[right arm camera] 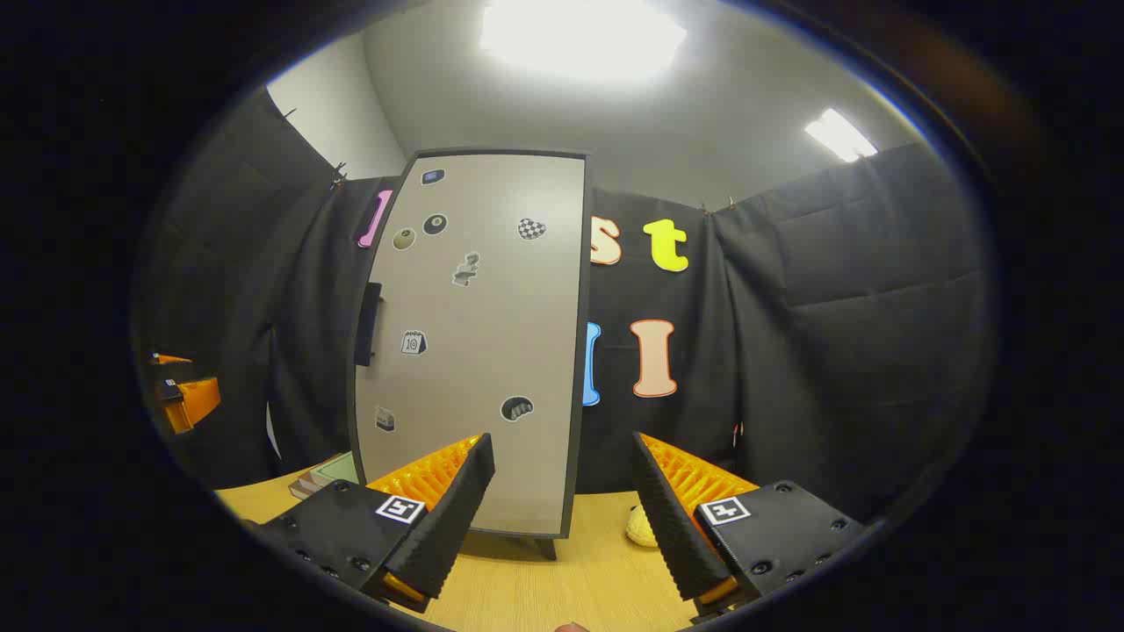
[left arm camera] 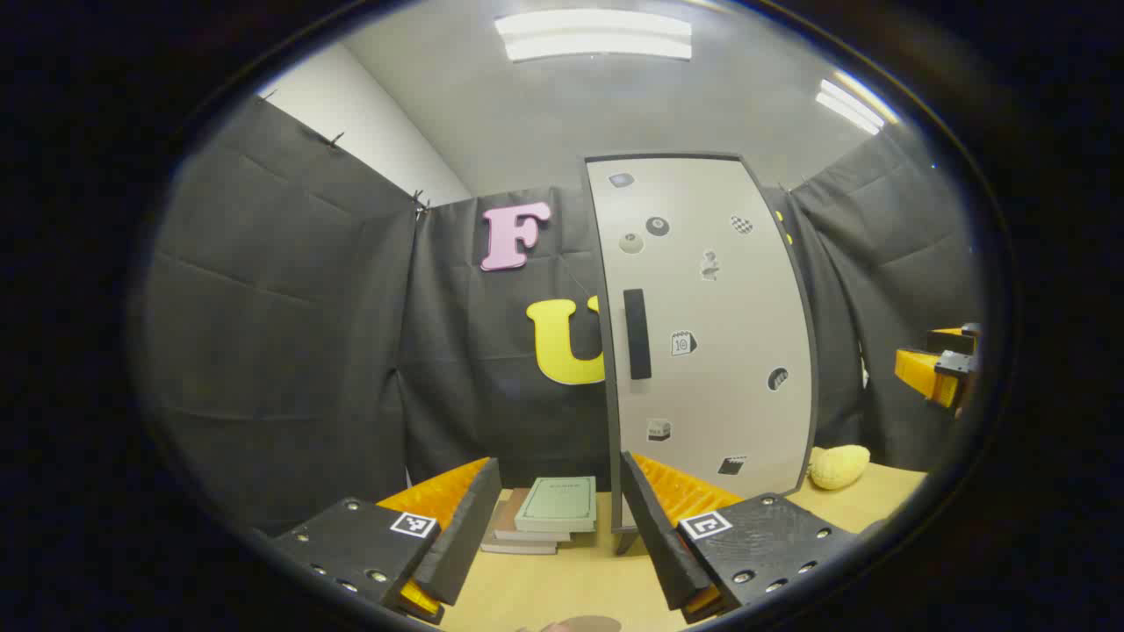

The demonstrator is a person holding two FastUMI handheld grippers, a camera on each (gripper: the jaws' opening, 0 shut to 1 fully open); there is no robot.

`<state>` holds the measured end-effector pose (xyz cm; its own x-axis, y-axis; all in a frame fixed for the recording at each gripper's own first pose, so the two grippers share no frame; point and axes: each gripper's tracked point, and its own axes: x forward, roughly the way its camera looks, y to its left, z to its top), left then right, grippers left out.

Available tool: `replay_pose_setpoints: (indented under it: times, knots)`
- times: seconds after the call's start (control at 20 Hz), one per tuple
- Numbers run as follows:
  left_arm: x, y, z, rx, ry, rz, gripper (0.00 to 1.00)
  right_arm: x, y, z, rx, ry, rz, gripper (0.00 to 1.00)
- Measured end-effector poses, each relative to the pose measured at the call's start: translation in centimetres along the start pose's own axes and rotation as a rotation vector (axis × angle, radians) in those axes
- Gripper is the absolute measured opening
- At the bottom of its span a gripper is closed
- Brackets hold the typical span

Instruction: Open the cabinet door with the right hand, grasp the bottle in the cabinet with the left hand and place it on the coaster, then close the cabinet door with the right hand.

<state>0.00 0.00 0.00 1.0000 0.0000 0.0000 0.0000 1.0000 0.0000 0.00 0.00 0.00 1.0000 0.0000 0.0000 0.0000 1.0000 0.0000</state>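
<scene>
the cabinet door (right arm camera: 474, 342) is closed, so the bottle is hidden behind it. the right gripper (right arm camera: 562, 491) is spread apart, holding nothing, well away from the door's handle (right arm camera: 367, 325). the left gripper (left arm camera: 558, 518) is apart too, empty. a bad grab could slip off the thin handle, or a hard pull could tip the cabinet.

Cabinet door (left arm camera: 707, 325) shut, hiding all behind it. Stickers (left arm camera: 683, 343) on the door too small to make out. Stack of books (left arm camera: 544, 518) partly hidden behind the left gripper (left arm camera: 560, 527), nearly all covered by the door in the right gripper view. Pale lumpy thing (left arm camera: 839, 465) on the worktop (left arm camera: 562, 579) partly behind the door's corner; cannot tell what. Round brownish thing (left arm camera: 580, 624) cut off at the bottom edge. Other gripper (left arm camera: 940, 369) cut off at the rim.
</scene>
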Motion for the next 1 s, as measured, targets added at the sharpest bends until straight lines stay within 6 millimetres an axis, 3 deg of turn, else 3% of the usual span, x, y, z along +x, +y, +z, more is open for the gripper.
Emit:
replay_pose_setpoints:
  times: [0.5,0.55,0.6,0.75,0.9,0.95,1.0]
  knots:
    - [-0.6,1.0,0.4,0.009,-0.005,0.015,0.82,-0.1,0.5,0.5,0.014,-0.002,0.001,0.98]
    - [-0.6,1.2,0.3,0.009,-0.005,0.018,0.87,-0.1,0.6,0.5,0.018,0.001,0.003,0.98]
    - [-0.6,1.3,0.4,0.008,-0.006,0.020,0.82,0.0,0.7,0.5,0.022,0.004,0.004,0.98]
    - [-0.8,1.7,0.6,0.009,-0.011,0.028,0.82,0.1,1.0,0.6,0.032,0.013,0.010,0.98]
    - [-1.0,2.2,0.8,0.015,-0.011,0.036,0.82,0.7,1.8,1.2,0.047,0.022,0.029,0.98]
    - [-1.1,2.3,0.9,0.017,-0.010,0.039,0.87,1.0,2.1,1.7,0.053,0.022,0.036,0.98]
    - [-1.1,2.7,1.0,0.020,-0.009,0.046,0.82,1.4,2.4,2.3,0.059,0.019,0.044,0.98]
